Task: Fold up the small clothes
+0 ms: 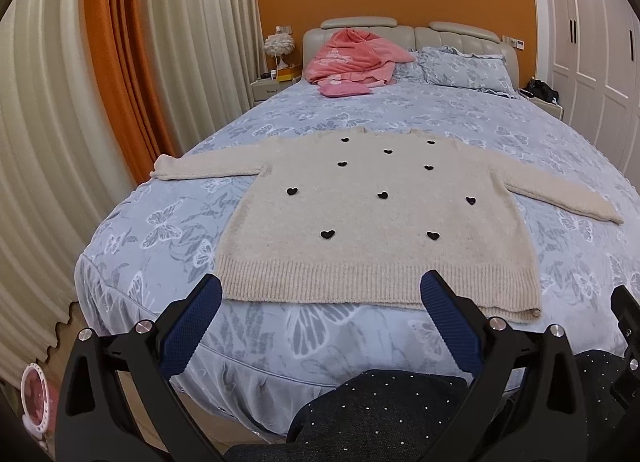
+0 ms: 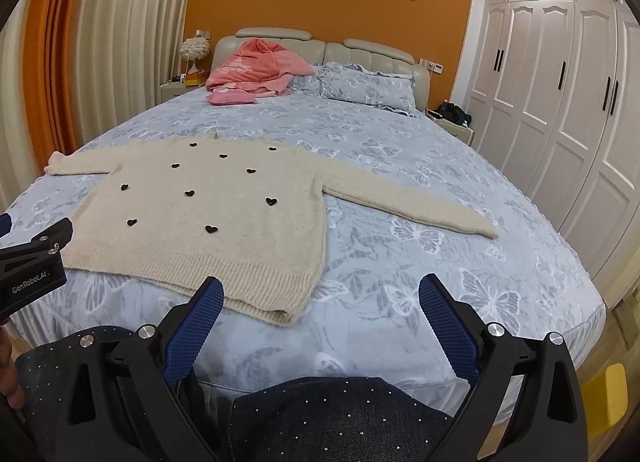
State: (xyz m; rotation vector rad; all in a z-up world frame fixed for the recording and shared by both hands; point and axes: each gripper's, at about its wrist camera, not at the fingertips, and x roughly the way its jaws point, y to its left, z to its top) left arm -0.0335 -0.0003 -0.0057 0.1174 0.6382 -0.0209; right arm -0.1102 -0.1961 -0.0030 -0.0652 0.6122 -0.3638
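Holding both tongs spread apart and empty, I keep the left gripper (image 1: 321,290) above the hem of the cream sweater (image 1: 368,217) and the right gripper (image 2: 321,296) just past its hem corner. Sweater position: flat on the blue butterfly bedspread (image 2: 420,189), 2 sleeves extended, black hearts facing up. Pink blanket (image 1: 352,57) lies at the headboard.

Cream knit sweater (image 1: 360,217) w/ 10 black hearts, flat, front up, both sleeves out, hem nr bed's foot.
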